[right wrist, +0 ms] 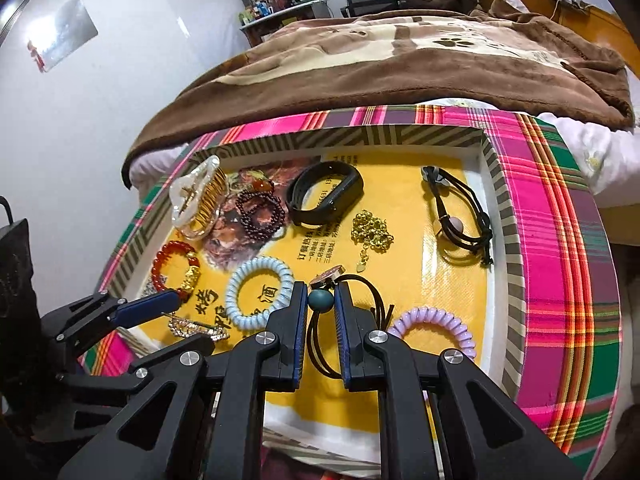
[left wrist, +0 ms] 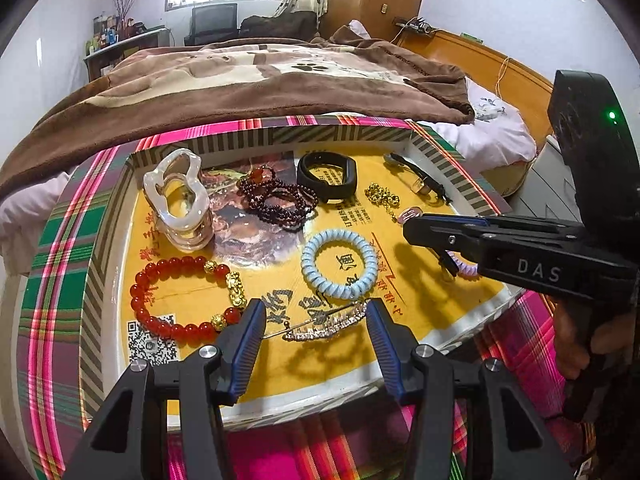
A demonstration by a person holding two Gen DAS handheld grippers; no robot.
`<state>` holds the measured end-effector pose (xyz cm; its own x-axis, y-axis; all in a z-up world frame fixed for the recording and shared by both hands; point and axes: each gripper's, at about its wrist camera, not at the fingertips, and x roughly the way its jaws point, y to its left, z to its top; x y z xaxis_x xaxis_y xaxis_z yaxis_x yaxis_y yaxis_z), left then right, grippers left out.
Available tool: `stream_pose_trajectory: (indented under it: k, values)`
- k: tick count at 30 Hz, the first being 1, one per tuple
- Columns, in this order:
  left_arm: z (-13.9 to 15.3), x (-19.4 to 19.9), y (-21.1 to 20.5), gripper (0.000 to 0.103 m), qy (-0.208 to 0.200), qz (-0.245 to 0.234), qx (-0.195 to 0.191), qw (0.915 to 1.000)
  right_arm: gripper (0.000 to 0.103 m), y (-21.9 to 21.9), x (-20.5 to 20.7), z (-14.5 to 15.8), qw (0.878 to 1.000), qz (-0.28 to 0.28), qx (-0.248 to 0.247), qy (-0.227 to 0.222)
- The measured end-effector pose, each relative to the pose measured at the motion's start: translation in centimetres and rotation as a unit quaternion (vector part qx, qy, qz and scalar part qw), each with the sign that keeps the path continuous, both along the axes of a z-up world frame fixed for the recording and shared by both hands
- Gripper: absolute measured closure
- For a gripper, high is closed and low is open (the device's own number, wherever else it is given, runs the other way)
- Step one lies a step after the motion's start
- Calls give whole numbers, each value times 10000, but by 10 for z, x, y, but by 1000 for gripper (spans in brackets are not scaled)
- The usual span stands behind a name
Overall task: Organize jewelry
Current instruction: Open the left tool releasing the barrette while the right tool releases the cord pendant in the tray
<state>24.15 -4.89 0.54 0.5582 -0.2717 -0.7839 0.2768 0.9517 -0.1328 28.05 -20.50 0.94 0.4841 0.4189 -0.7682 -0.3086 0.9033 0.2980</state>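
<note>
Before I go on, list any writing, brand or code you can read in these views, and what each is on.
"DAS": white letters on the right gripper, on its side.
QR code: on the yellow liner in the tray; a code, no readable words.
Large black Chinese characters: on the liner, partly hidden.
Small black print beside the black wristband: too small to read.

red bracelet (left wrist: 176, 300): glossy, glassy beads with gold metal charms
blue hair tie (left wrist: 339, 264): smooth, shiny plastic coil
black band (left wrist: 327, 176): matt rubbery strap
gold chain (right wrist: 371, 230): bright metal
hair clip (left wrist: 178, 196): clear, glossy plastic
blanket (left wrist: 240, 80): brown, fuzzy cloth
tray (left wrist: 90, 280): matt striped cardboard walls, yellow printed paper floor
</note>
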Motion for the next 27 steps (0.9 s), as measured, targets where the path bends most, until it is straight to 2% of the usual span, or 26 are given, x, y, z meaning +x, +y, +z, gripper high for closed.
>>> stream_pose_trajectory:
  k: [6, 7, 9, 14, 16, 18, 23, 24, 27]
  values:
    - [0, -1, 0, 49, 28, 32, 20, 10000, 89, 3, 1, -3, 9999, -4, -106, 19]
    - [1, 0, -1, 48, 35, 26, 22, 10000, 88, 3, 0, -3, 9999, -9, -104, 19]
    - [3, -2, 1, 39, -1, 63, 15, 10000, 84, 3, -2, -2, 9999, -62, -120, -54]
    - [8, -6, 1, 38, -43, 89, 36, 9999, 84, 0, -8, 4, 9998, -134, -79, -152]
    - [11, -9, 1, 34, -81, 114, 49, 9999, 84, -1, -11, 7, 9997, -163, -43, -183]
    - [15, -13, 2, 29, -134, 160, 41, 9998, 83, -2, -17, 11, 9995, -193, -16, -266]
    - [27, -27, 7, 25, -267, 342, 36, 9991, 76, -2, -34, 20, 9983, -325, -111, -471]
    - [29, -30, 9, 21, -279, 414, 38, 9987, 76, -1, -40, 23, 9977, -355, -188, -547]
    - [35, -42, 14, 18, -376, 570, 31, 9977, 76, 2, -58, 29, 9948, -418, -478, -793]
